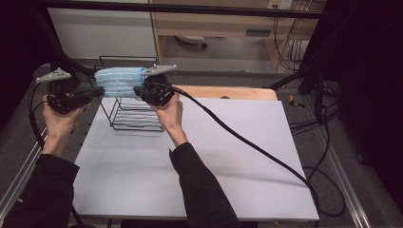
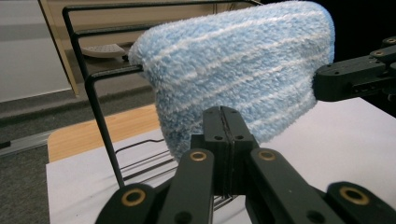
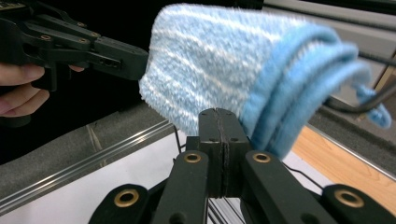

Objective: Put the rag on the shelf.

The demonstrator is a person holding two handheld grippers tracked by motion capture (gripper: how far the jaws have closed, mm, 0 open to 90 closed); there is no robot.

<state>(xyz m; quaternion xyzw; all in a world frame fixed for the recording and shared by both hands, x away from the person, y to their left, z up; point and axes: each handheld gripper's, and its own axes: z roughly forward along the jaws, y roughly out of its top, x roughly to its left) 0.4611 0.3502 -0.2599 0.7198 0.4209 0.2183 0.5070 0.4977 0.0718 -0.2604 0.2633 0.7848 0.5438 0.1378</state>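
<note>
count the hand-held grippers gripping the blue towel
2. The left hand-held gripper grips the blue towel at its left end, the right hand-held gripper at its right end, over the wire rack.

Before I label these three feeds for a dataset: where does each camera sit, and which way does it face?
High view: above the person's side, looking forward and down on the table; both forearms, left gripper, right gripper.
Left gripper view: rides the left gripper, facing the towel on the wire rack.
Right gripper view: rides the right gripper, facing the towel's folded end.
Shared: each gripper view shows the other gripper at the towel.
</note>
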